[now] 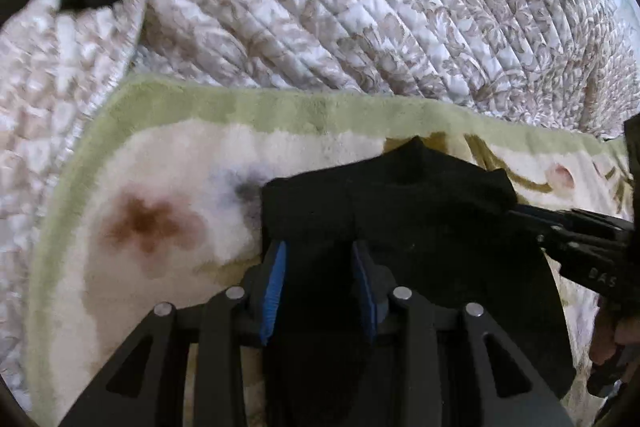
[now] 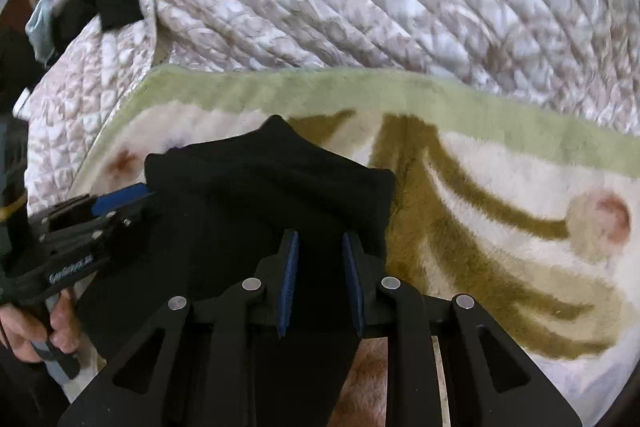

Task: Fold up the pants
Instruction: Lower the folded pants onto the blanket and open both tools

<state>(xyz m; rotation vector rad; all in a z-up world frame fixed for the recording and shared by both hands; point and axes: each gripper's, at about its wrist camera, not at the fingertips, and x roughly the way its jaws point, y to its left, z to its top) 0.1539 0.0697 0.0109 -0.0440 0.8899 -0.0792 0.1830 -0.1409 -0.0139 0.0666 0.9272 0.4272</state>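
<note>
While your left gripper (image 1: 318, 281) is clamping the pants (image 1: 400, 219), its jaws are pinching black cloth. Your right gripper (image 2: 320, 281) is gripping them too, over the blanket (image 2: 500, 187).

Soft, even daylight with no glare. The quilt (image 1: 360, 7) beyond the fingers (image 1: 276, 287) is blurred by motion. Fisheye bending and dark corners frame both views.

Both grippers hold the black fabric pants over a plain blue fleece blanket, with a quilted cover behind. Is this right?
Not quite. The fleece blanket is cream with a green border and olive-brown pattern, as the right wrist view shows. Both the left gripper and right gripper do hold the black fabric pants.
</note>
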